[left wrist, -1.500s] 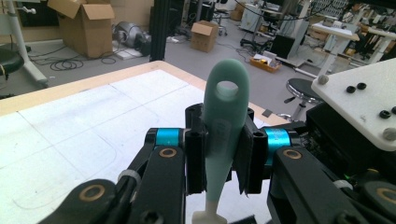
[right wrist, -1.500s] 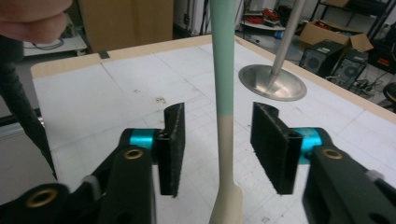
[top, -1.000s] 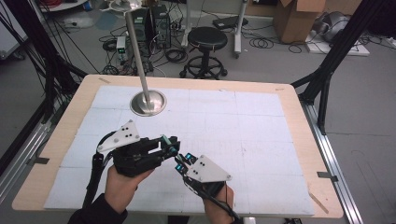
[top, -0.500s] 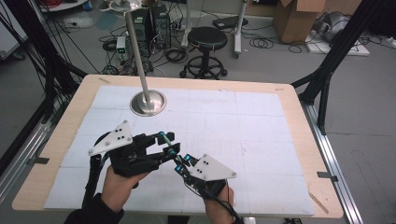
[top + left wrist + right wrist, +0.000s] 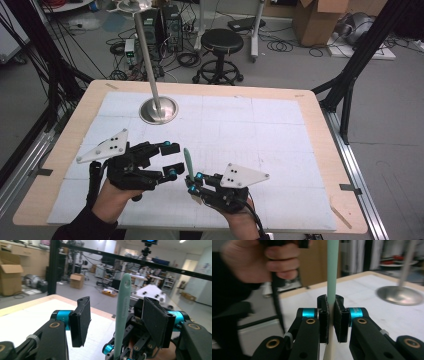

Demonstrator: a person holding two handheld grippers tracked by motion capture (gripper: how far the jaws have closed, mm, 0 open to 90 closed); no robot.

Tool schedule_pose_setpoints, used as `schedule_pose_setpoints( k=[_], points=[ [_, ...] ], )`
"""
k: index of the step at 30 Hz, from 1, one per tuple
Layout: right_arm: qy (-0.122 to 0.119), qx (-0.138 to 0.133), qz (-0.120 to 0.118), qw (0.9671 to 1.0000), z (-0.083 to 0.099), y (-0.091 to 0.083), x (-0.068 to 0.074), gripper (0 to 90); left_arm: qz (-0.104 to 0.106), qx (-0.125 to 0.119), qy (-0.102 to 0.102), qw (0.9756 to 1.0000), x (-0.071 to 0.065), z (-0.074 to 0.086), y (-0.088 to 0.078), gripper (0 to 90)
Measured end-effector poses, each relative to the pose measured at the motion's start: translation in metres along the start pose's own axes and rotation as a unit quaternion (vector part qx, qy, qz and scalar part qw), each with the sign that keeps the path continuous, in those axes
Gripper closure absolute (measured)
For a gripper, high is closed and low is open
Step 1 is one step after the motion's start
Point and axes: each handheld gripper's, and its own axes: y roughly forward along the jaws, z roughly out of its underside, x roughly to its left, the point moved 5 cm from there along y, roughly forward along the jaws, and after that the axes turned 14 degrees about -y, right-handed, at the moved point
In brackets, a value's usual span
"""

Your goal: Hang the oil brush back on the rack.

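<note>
— What are you working on there?

— You have a light wooden table point(image 5: 320, 115) with rounded corners in front of you. A white sheet marked with a faint grid point(image 5: 260, 135) covers most of its top and leaves a bare wooden border all round.

— And what stands on it?

— A round, shiny metal base point(image 5: 159, 110) sits flat on the sheet in your far left part of the table, and a slim grey metal pole point(image 5: 147, 55) rises from its middle, leaning slightly. You see the same base point(image 5: 400, 295) in the right gripper view.
</note>
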Motion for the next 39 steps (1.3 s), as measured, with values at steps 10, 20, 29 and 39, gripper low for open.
schedule_pose_setpoints(
  k=[10, 20, 29, 39],
  points=[
    [0.008, -0.036, -0.102, 0.994, -0.004, 0.003, 0.011, 83.6, 0.067, 0.032, -0.015, 0.9971, -0.01, 0.006, 0.003, 46.4],
    [0.019, -0.057, -0.148, 0.9872, -0.007, 0.005, 0.015, 83.5, 0.097, 0.048, -0.015, 0.994, -0.015, 0.01, 0.004, 55.6],
    [0.021, -0.063, -0.161, 0.9847, -0.007, 0.006, 0.016, 83.5, 0.107, 0.06, -0.008, 0.9924, -0.017, 0.013, 0.006, 72.6],
    [0.02, -0.063, -0.165, 0.984, -0.007, 0.007, 0.017, 83.5, 0.102, 0.06, 0.005, 0.993, -0.016, 0.014, 0.006, 81.7]
  ],
)
